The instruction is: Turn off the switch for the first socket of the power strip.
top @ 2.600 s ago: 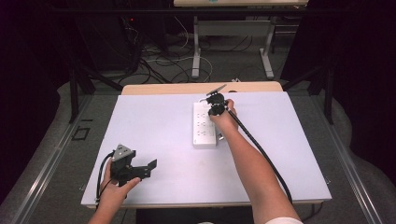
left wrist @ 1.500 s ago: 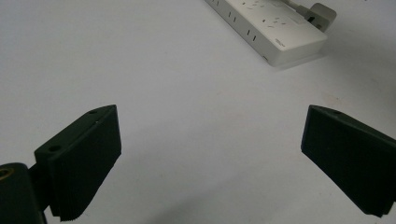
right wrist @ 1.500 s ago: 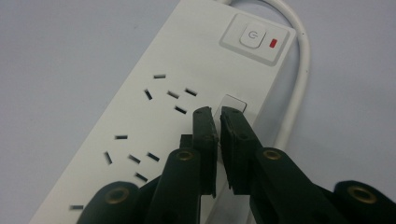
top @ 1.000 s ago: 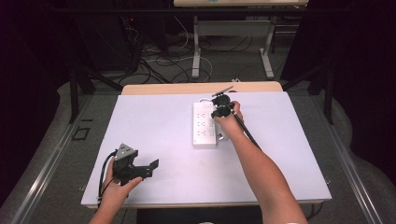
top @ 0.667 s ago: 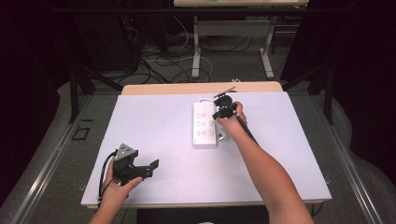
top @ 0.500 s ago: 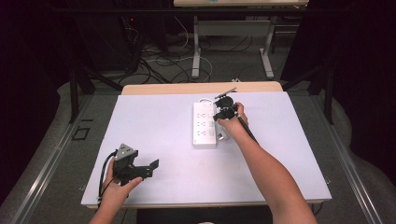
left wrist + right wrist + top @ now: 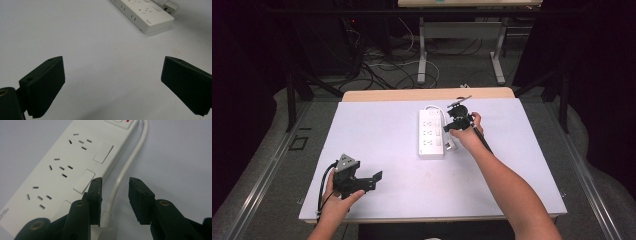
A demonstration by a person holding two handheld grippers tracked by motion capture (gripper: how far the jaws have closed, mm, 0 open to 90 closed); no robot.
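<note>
A white power strip [image 7: 432, 132] lies in the middle of the white table, its sockets and rocker switches [image 7: 84, 181] facing up. Its white cable [image 7: 125, 170] runs along the right side to a plug [image 7: 451, 145] lying next to the strip. My right gripper [image 7: 449, 131] points down there. Its jaws have just been opening, and the cable passes between them [image 7: 115, 187] with the pads clear of it. At the front left, my left gripper [image 7: 374, 181] is held wide open over bare table [image 7: 112, 82] with nothing between its jaws. The strip [image 7: 145, 12] lies farther off.
The white table top [image 7: 377, 130] has a wooden far edge [image 7: 427, 94]. Beyond it are a dark floor with loose cables [image 7: 382, 65] and the legs of another table [image 7: 422, 50]. A faint stain [image 7: 176, 51] marks the table near the strip.
My right hand has drifted slightly to the right beside the power strip. The left hand and its gripper have kept still.
</note>
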